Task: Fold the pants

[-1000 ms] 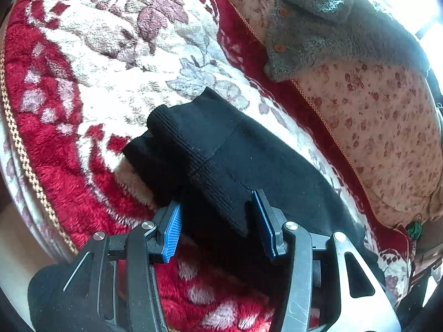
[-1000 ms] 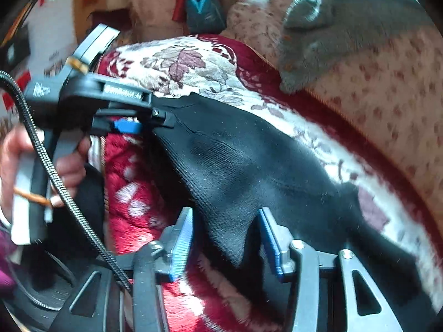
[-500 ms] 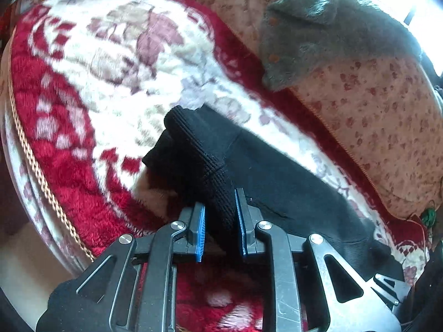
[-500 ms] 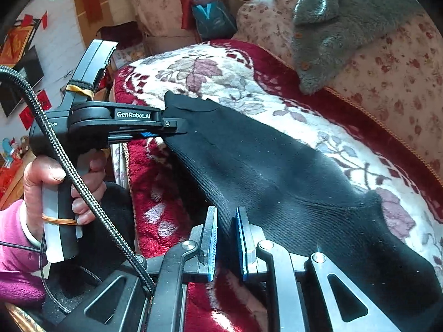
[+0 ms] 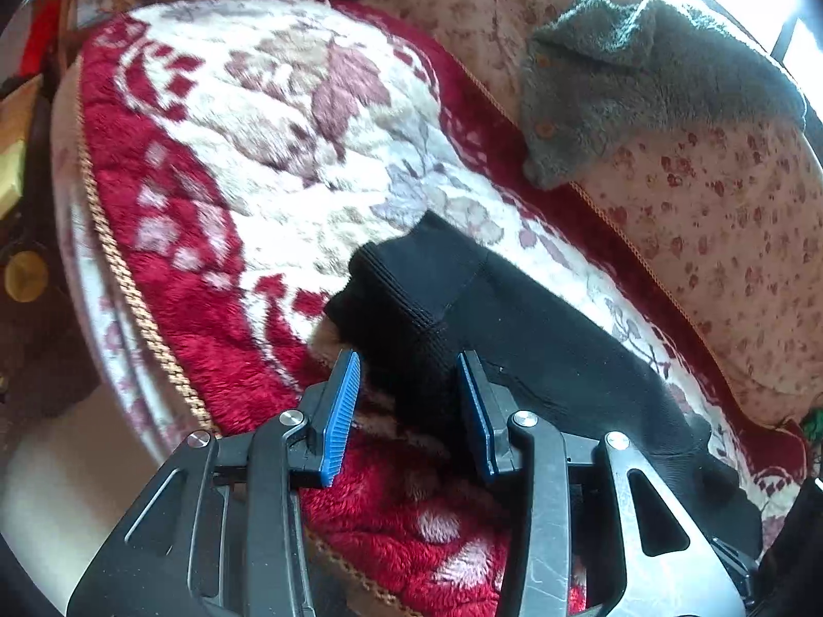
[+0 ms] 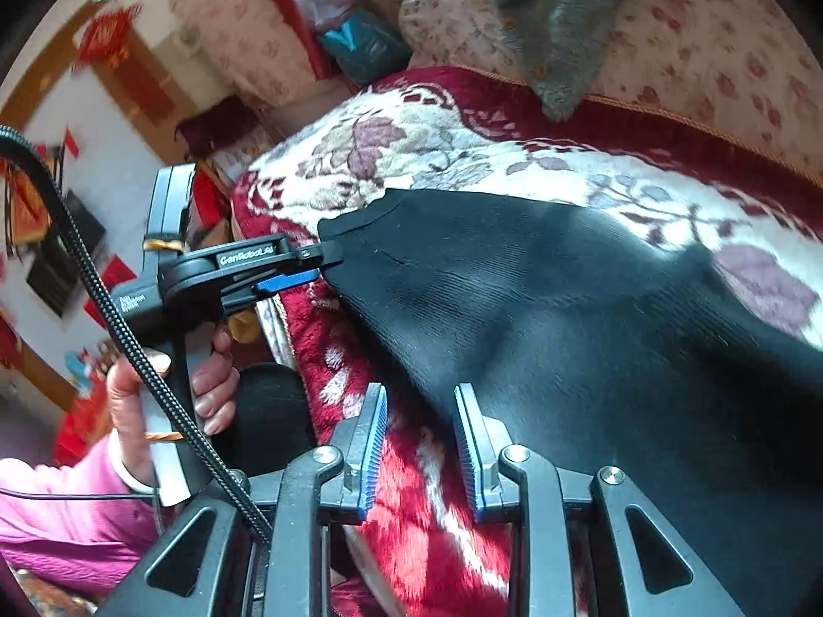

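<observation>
Black knit pants (image 5: 540, 339) lie across a red and white floral sofa cushion (image 5: 308, 144). Their ribbed end points towards the cushion's front edge. In the left wrist view my left gripper (image 5: 409, 360) has its jaws opening. A fold of the pants sits loose between the blue pads (image 5: 339, 411). In the right wrist view the pants (image 6: 566, 308) spread wide and fairly flat. My right gripper (image 6: 421, 396) is opening too, with the pants' near edge between its jaws and not pinched. The left gripper (image 6: 324, 259) shows at the pants' far corner.
A grey fleece garment (image 5: 643, 67) hangs over the flowered sofa backrest (image 5: 720, 216). A hand (image 6: 133, 391) in a pink sleeve holds the left gripper's handle, and a braided cable (image 6: 103, 298) crosses in front. The cushion's corded front edge (image 5: 133, 303) drops to the floor. Bags and red decorations stand behind.
Both grippers closed on the pants' edge half a second ago and have now opened. Both have drawn back a little, and the pants lie flatter on the cushion.
</observation>
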A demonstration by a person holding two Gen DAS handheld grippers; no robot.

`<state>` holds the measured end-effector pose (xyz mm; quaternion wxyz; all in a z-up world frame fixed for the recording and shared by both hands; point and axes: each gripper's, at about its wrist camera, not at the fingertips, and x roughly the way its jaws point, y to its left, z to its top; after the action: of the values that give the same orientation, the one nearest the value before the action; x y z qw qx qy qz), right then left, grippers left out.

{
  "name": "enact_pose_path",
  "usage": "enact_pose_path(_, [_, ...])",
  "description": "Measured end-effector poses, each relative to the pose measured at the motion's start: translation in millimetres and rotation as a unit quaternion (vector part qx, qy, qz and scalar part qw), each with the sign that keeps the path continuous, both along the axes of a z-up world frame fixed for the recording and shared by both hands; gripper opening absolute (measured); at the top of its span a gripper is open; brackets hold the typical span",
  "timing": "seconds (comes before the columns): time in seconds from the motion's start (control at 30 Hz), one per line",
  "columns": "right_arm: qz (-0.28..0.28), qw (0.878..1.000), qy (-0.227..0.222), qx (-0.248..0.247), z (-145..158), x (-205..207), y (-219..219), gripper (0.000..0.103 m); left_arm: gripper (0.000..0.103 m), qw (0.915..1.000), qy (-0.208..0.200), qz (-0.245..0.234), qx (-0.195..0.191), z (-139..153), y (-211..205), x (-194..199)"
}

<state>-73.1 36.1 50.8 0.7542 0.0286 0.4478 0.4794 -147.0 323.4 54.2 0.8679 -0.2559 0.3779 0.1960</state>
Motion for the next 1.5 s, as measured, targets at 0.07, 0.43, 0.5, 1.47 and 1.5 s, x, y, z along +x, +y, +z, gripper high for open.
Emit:
enact_pose_path(0.07, [-0.019, 1.0, -0.001, 0.001, 1, 0, -17, 0.027, 0.037, 0.9998, -0.013, 0.005, 0.013, 11, -7, -6])
enact_pose_path(0.43, [-0.216, 0.976, -0.006, 0.012, 19, 2, -175, 0.027, 0.038, 0.9947, -0.03, -0.096, 0.018, 33, -83, 11])
enact_pose_path(0.5, [-0.26, 0.966, -0.002, 0.011, 19, -2, -214, 0.027, 0.038, 0.991, -0.029, -0.13, 0.013, 32, -105, 19])
enact_pose_path(1.47, [-0.434, 0.897, 0.066, 0.055, -18, -12, -377, 0.008, 0.04, 0.9243, 0.028, -0.381, -0.006, 3, -320, 77])
enact_pose_path(1.5, [-0.431, 0.899, 0.062, 0.055, -16, -13, -375, 0.006, 0.04, 0.9233, 0.027, -0.383, -0.005, 4, -322, 76])
